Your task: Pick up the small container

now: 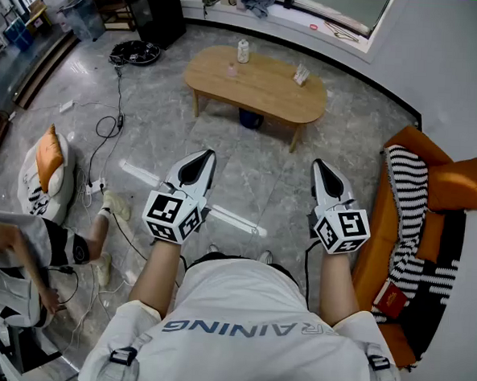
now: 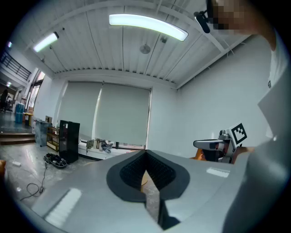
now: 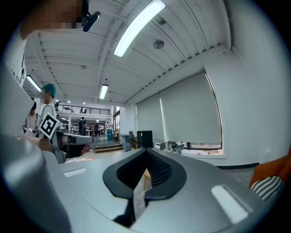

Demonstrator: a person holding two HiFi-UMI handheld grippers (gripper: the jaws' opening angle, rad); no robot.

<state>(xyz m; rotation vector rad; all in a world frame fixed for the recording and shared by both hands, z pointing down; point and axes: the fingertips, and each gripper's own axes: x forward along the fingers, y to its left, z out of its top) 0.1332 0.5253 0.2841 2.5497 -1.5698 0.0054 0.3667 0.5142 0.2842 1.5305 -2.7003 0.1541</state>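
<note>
Far ahead in the head view stands an oval wooden coffee table (image 1: 268, 95). On it are a white upright container (image 1: 243, 51), a small pinkish item (image 1: 231, 69) and a small box (image 1: 301, 73); which is the small container I cannot tell. My left gripper (image 1: 207, 153) and right gripper (image 1: 318, 163) are held at waist height, well short of the table, both pointing toward it. Both are shut with nothing between the jaws. In the left gripper view the left gripper (image 2: 145, 152) shows its tips meeting. The right gripper (image 3: 146, 150) looks the same in its own view.
An orange sofa (image 1: 436, 186) with a striped blanket (image 1: 407, 204) lines the right wall. A blue object (image 1: 249, 118) sits under the table. Cables (image 1: 105, 125), a black round device (image 1: 135, 53) and a cushioned seat (image 1: 46, 170) lie left. A seated person (image 1: 26, 245) is at near left.
</note>
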